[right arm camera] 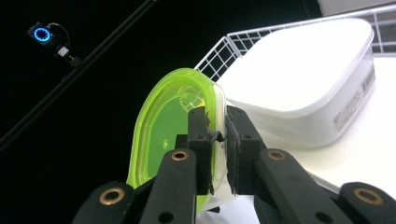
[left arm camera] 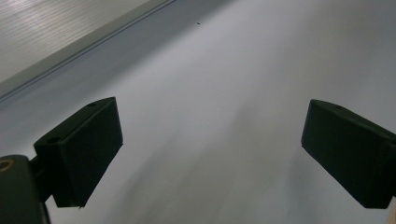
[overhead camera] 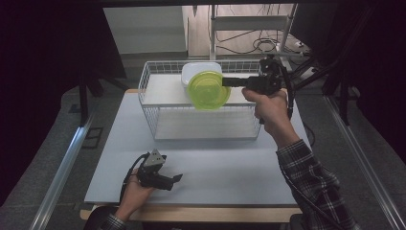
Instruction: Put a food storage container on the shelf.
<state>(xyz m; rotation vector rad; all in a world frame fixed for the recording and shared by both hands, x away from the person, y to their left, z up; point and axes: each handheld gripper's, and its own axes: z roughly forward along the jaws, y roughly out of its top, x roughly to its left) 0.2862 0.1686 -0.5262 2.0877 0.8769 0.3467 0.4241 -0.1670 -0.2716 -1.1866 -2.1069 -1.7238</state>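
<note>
On the side of the white tub (right arm camera: 308, 79) we see a small printed label (right arm camera: 353, 106), but its writing is too small for us to read. The tub sits bottom-up inside the wire basket (overhead camera: 152, 98), at the back, on the basket's pale floor. Besides the tub we can make out nothing else lying in the basket.

In front of the tub we find the green lid (overhead camera: 208, 89), held up on edge above the basket and tilted, its rim clamped between the narrow jaws of the right gripper (right arm camera: 218, 135). In the right gripper view the lid's lower edge is hidden behind the gripper's black arms, and we cannot tell whether the lid touches the tub or only stands just beside it.

Near the front of the grey table (overhead camera: 215, 167) we see the left gripper (overhead camera: 176, 178) resting low, well apart from the basket. Its jaws stand wide with only bare tabletop between them, and each jaw is cut off by the picture's lower edge in the left gripper view.
</note>
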